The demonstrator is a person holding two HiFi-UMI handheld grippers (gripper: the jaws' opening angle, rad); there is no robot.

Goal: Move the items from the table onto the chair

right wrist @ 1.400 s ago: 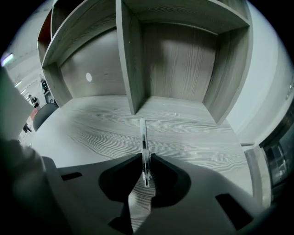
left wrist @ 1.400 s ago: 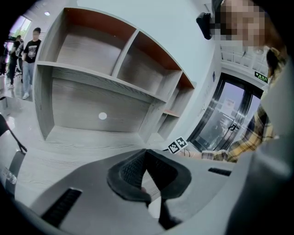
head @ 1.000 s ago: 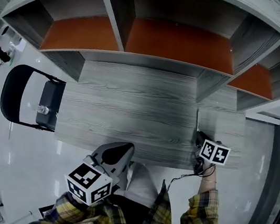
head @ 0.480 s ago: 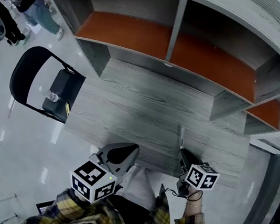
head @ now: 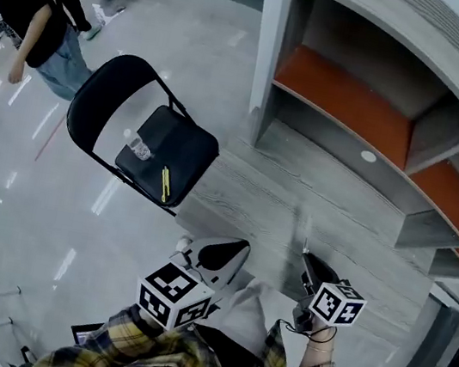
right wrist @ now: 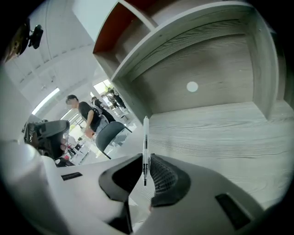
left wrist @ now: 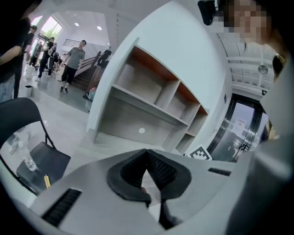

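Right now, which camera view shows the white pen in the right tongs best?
The right gripper view: the white pen stands upright, clamped between the right tongs. The head view shows only a thin faint line above those tongs. The left gripper view does not show it.

1. No words, brands or numbers legible in any of the three views.
2. Marker cube (head: 174,296) of the left gripper (head: 218,253): black-and-white square patterns only, no letters or digits.
3. Marker cube (head: 337,303) of the right gripper (head: 311,269): same kind of pattern. One face also shows in the left gripper view, nothing to read on it.
4. Left gripper view: pale sheet (left wrist: 240,123) on a glass door (left wrist: 233,143), possibly a notice. Print too small and blurred to make out.
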